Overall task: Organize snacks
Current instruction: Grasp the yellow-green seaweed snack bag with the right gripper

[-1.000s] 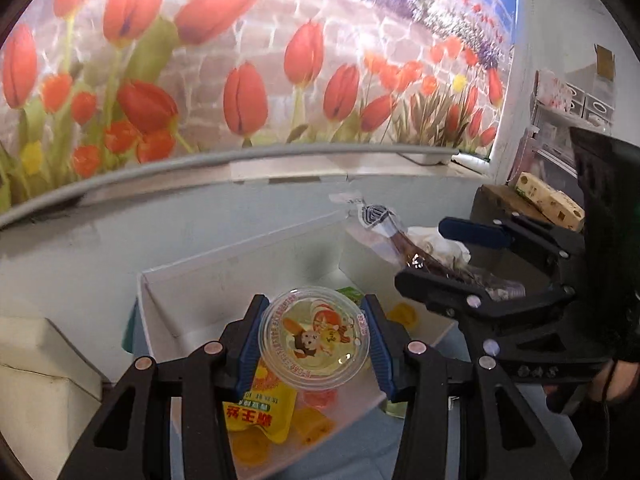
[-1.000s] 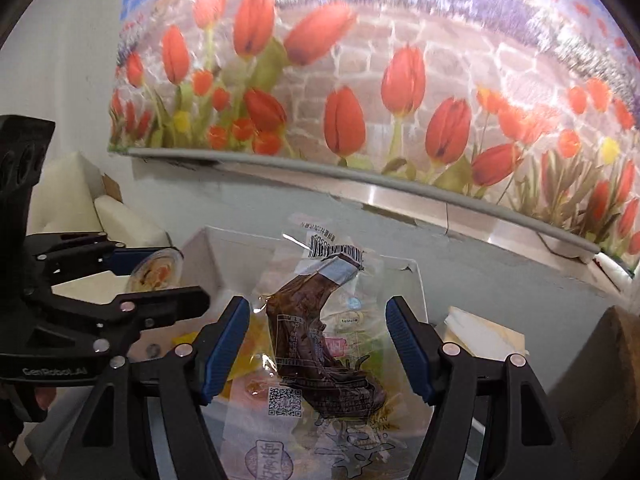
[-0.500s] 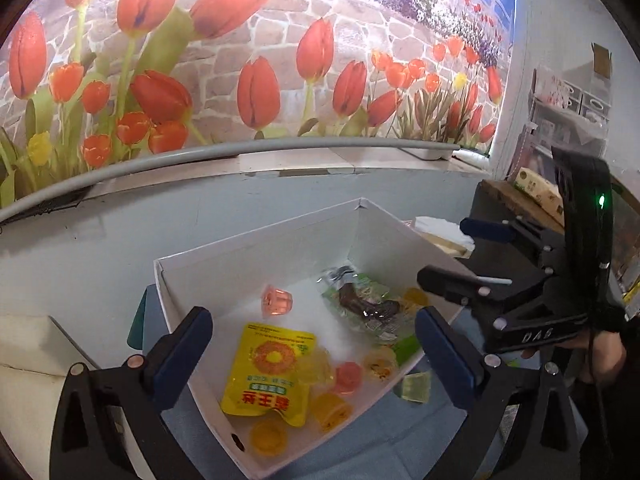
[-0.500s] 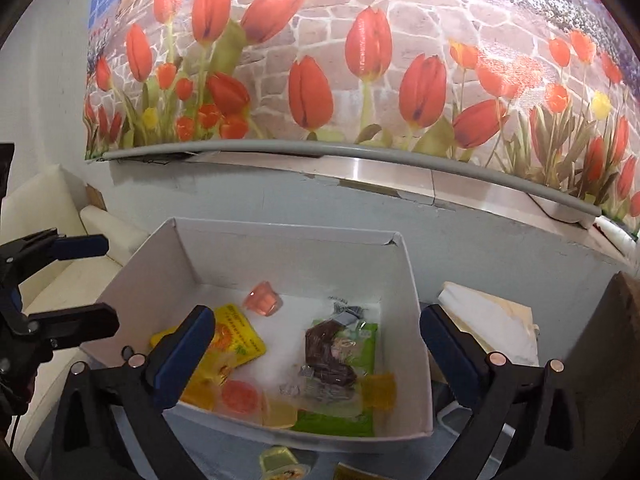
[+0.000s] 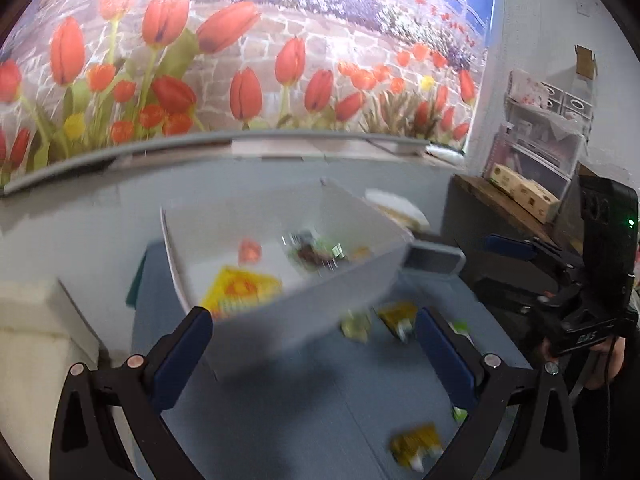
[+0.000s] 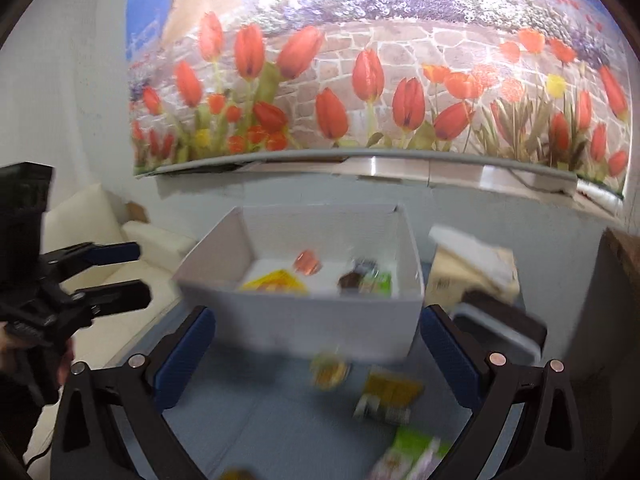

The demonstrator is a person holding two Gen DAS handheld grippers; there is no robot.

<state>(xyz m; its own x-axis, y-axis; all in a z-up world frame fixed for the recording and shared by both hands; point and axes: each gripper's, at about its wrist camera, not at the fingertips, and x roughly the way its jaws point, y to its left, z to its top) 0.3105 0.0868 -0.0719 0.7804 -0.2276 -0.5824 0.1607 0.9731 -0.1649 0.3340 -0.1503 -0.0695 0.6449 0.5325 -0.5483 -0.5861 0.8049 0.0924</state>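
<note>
Both my tools are spread as wide as they go, nothing between the pads. Left gripper (image 5: 314, 354) frames bare blue-grey tabletop (image 5: 280, 420); a blurred yellow packet (image 5: 416, 446) lies at five o'clock, close in. Right gripper (image 6: 316, 354) frames the same surface, with a green-and-white packet (image 6: 412, 454) nearest at five o'clock, then a yellow sachet (image 6: 390, 394) and a round jelly cup (image 6: 329, 370) just short of the white box (image 6: 320, 320). The box sits at twelve o'clock, dead ahead in both views. Inside it I make out a yellow pouch (image 6: 276, 282), a pink jelly (image 6: 307, 262) and a dark snack pack (image 6: 362, 280). Beyond stands the tulip mural (image 6: 360, 80).
</note>
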